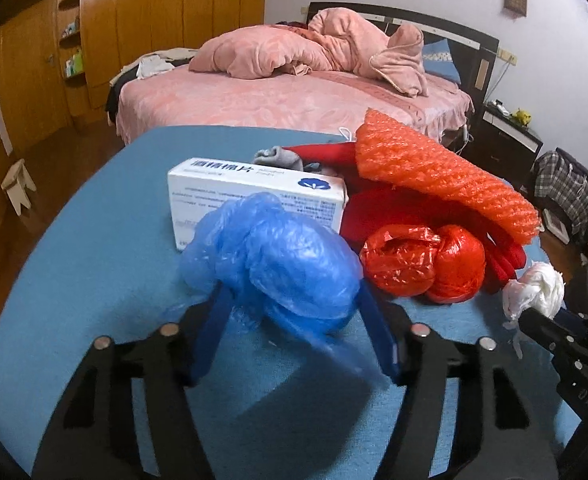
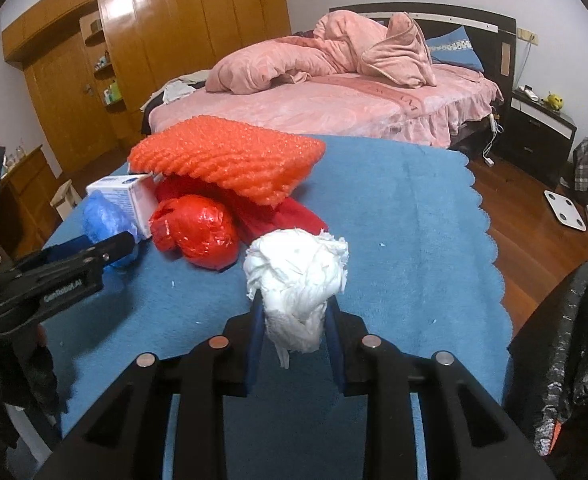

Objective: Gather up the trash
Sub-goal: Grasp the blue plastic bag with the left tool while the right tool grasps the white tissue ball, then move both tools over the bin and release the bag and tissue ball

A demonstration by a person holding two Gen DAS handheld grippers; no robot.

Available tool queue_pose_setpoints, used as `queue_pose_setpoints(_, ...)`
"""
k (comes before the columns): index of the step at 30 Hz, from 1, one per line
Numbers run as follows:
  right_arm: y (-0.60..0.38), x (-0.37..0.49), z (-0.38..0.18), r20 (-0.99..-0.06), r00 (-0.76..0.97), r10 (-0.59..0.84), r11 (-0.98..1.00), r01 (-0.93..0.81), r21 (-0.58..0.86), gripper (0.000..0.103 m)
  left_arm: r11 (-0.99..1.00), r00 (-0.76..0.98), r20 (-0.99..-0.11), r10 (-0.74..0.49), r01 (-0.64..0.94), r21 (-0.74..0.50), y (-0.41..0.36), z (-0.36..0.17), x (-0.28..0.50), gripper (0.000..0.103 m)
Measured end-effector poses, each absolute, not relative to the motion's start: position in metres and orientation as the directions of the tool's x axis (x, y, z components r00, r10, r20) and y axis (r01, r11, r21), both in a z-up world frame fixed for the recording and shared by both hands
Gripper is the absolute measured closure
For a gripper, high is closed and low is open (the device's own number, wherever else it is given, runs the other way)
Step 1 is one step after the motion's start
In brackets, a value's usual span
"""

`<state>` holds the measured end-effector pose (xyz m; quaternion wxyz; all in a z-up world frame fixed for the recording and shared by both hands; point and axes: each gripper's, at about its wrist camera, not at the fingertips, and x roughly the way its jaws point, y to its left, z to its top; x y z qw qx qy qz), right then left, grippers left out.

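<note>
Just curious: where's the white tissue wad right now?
The right gripper holds the white tissue wad above the blue cloth, right of the red bag.

Blue towel-covered table with a heap of trash

The blue terry cloth with a scalloped edge point(image 2: 434, 216) carries a white rectangular cardboard box with blue print point(image 1: 253, 200) at about 10 o'clock in the right wrist view, a crumpled red plastic bag ball point(image 2: 195, 232) just beside it, and red folded fabric point(image 2: 289, 216) lying under an orange bubble-wrap sheet point(image 2: 229, 156) at 11 o'clock.
</note>
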<state>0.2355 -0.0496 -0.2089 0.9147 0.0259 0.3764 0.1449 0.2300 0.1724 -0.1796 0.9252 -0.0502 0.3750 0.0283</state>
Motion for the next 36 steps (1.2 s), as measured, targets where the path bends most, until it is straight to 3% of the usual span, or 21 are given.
queue_pose_setpoints(7,-0.052,0.227,-0.204,-0.664,0.684,0.301,0.952,-0.250,0.175,0.075,0.993,0.734,-0.680,-0.006,-0.075,-0.090,0.171,-0.175,0.217,0.076)
queue_pose_setpoints(20,-0.062,0.194,-0.184,-0.632,0.695,0.343,0.939,-0.279,0.204,0.075,0.992,0.775,-0.629,-0.056,-0.028,-0.122,0.150,-0.154,0.153,0.078)
queue_pose_setpoints(36,-0.118,0.164,-0.154,-0.589,0.749,0.303,0.953,-0.219,0.212,0.074,0.984,0.784,-0.595,-0.178,0.124,-0.130,0.091,-0.129,0.131,0.078)
